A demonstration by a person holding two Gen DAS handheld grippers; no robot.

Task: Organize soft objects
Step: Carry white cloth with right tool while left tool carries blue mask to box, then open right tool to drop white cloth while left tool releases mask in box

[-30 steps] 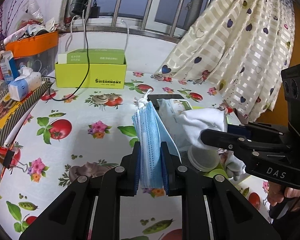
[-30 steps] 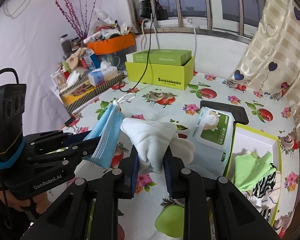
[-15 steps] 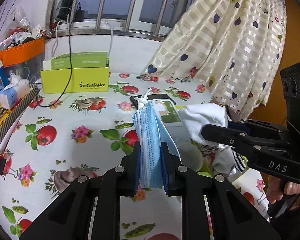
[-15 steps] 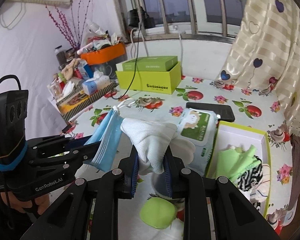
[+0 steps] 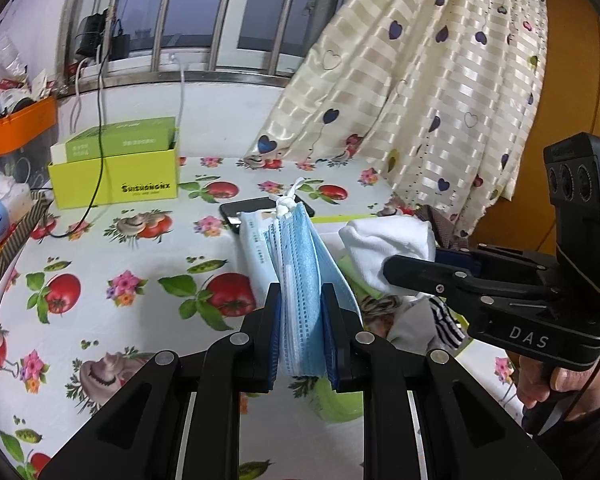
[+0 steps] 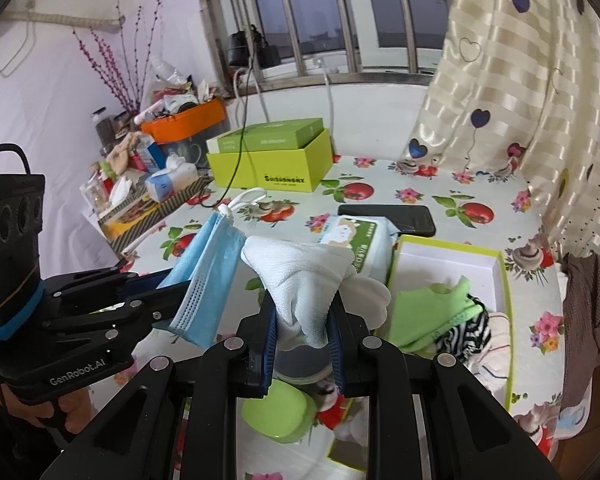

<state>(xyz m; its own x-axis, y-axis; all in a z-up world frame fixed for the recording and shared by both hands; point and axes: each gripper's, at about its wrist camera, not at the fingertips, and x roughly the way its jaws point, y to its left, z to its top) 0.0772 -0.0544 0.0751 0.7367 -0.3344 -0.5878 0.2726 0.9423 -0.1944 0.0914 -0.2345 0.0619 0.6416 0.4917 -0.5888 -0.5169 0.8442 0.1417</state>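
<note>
Left gripper (image 5: 302, 320): clamped on folded blue pleated face masks (image 5: 300, 264).
Right gripper (image 6: 303, 330): clamped on bunched white knitted cloth (image 6: 300, 276).
Below: open lime-green cardboard box (image 6: 504, 280) holding cloths.

My right gripper (image 6: 302, 330) fills the bottom centre of the frame, its blue pads clamped on a bunched white cloth (image 6: 300, 276) that fans out above them; at lower left my left gripper (image 6: 168, 304) reaches in sideways, pinching a stack of blue face masks (image 6: 208, 276) whose white ear loops curl toward the upper middle; right of centre an open box with a lime-green rim (image 6: 504, 296) holds a green cloth (image 6: 432, 316) and a black-and-white striped fabric (image 6: 468, 332); just above it lies a wet-wipe pack (image 6: 360, 236), with a black phone (image 6: 388, 218) behind; a lime-green lid (image 6: 278, 412) sits at the bottom, under my jaws; the tablecloth (image 6: 480, 200) shows tomatoes and flowers
</note>
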